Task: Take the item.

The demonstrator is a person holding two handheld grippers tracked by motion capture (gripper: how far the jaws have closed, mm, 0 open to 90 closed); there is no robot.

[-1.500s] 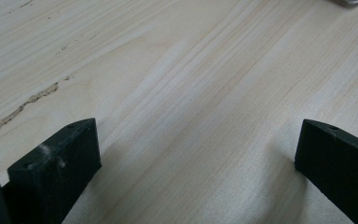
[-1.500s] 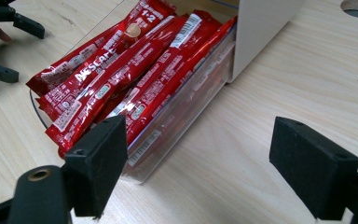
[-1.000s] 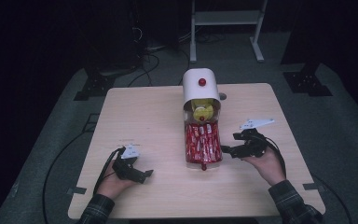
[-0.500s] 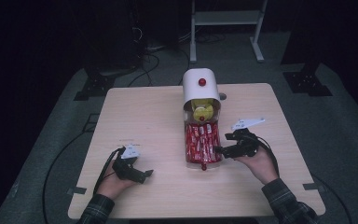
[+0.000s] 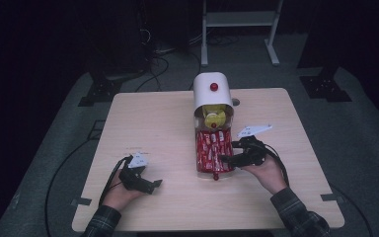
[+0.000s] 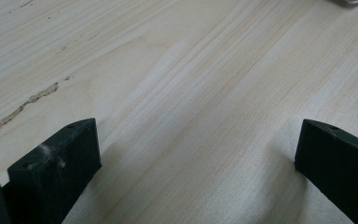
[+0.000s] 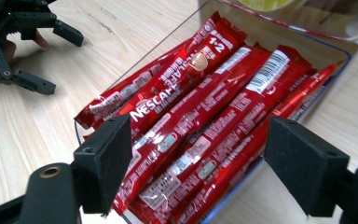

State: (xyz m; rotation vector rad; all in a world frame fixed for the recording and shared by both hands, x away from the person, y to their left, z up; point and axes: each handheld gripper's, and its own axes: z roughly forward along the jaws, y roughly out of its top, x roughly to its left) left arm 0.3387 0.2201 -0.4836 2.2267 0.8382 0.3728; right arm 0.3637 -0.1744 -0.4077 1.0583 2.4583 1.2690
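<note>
Red stick sachets (image 7: 200, 116): "NESCAFE", "1+2" legible; barcode on one; smaller print unreadable.

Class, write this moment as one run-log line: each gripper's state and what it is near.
left gripper: open, on bare table | right gripper: open, over red coffee sticks in clear tray, nothing gripped

table (image 5: 148, 123): pale wood, on dark floor | dispenser (image 5: 212, 91): white, red knob, near far edge at centre | tray (image 5: 213, 153): clear, full of red packets, runs from dispenser toward near edge | right gripper (image 5: 227, 159): jaws at tray's right side | left gripper (image 5: 150, 185): resting near the near-left corner, well apart from tray
</note>
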